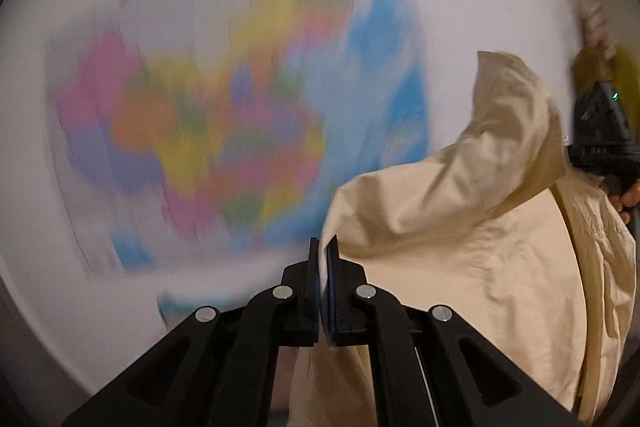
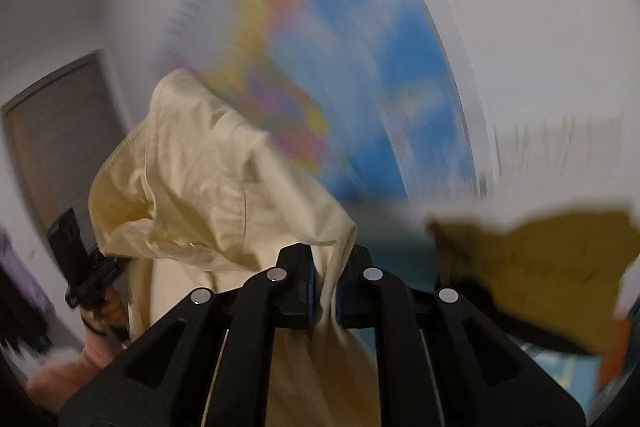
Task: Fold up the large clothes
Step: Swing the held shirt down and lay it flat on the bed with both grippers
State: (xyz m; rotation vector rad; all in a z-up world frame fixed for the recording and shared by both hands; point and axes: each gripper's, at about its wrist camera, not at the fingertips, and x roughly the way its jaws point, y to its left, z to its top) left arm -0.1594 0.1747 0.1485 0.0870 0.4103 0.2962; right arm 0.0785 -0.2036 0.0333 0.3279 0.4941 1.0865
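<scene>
A large cream shirt hangs in the air between both grippers. In the left wrist view my left gripper is shut on an edge of the cloth, which runs between its blue pads and drops below. The other tool, my right gripper, shows dark at the right edge behind the raised fabric. In the right wrist view my right gripper is shut on a fold of the cream shirt. My left gripper appears at lower left, held by a hand.
A colourful wall map fills the blurred background, and the same wall map is in the right view. A mustard-yellow garment lies at lower right. A grey door stands at left, and a pink sleeve at the bottom left.
</scene>
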